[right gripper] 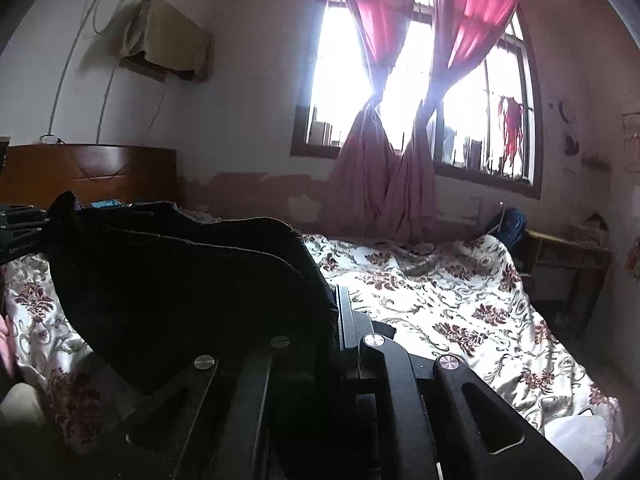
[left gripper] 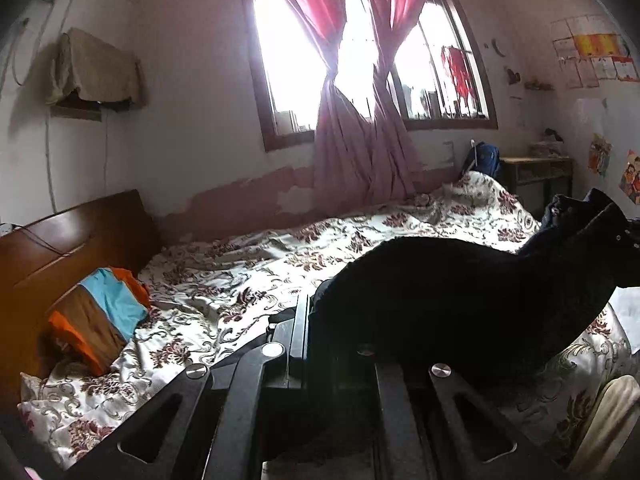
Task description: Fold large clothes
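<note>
A large black garment (left gripper: 460, 292) hangs stretched in the air over the bed, held at both ends. In the left wrist view my left gripper (left gripper: 310, 312) is shut on its left end, and the cloth hides the right finger. The garment runs right to my right gripper (left gripper: 628, 236) at the frame edge. In the right wrist view the same black garment (right gripper: 180, 280) sags between my right gripper (right gripper: 338, 312), shut on its near end, and my left gripper (right gripper: 24, 228) at the far left.
Under the garment lies a bed with a floral sheet (left gripper: 248, 272). A pile of orange, blue and brown clothes (left gripper: 100, 312) sits by the wooden headboard (left gripper: 60, 240). Beyond the bed are pink curtains (left gripper: 360, 152), a blue backpack (left gripper: 486, 158) and a desk (left gripper: 536, 170).
</note>
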Available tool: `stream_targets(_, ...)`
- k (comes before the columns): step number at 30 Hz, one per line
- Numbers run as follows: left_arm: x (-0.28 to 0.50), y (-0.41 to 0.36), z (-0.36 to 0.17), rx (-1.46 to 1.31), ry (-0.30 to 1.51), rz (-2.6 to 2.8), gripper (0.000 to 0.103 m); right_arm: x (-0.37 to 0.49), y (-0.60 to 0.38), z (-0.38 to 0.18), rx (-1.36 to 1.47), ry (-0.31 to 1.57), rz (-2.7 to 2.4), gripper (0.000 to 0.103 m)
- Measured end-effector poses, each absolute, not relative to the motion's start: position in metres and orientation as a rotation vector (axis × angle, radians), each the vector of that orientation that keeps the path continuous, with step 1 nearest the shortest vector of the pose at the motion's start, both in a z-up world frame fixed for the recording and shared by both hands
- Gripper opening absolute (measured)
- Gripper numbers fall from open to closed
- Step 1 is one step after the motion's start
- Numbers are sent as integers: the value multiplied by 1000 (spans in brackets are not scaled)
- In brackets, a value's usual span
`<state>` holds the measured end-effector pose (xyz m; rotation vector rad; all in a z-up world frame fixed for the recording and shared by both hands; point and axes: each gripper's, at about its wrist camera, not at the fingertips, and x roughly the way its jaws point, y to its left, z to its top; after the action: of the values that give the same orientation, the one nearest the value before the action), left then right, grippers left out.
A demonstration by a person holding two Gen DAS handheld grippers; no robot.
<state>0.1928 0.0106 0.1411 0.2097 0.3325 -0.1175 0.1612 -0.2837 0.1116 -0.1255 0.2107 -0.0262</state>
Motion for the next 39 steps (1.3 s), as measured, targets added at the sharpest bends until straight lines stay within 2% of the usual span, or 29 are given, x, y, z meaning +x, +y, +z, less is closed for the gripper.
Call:
stream_targets(13, 320, -14, 125, 281, 383, -84, 7, 300, -293, 97, -188, 242, -72, 7)
stream_targets(23, 424, -19, 77, 268, 499, -53, 7, 415, -285, 64, -252, 331, -83, 7)
stream_targets(39, 529, -24, 14, 257, 643, -27, 7, 516, -284, 4, -242, 513, -100, 7)
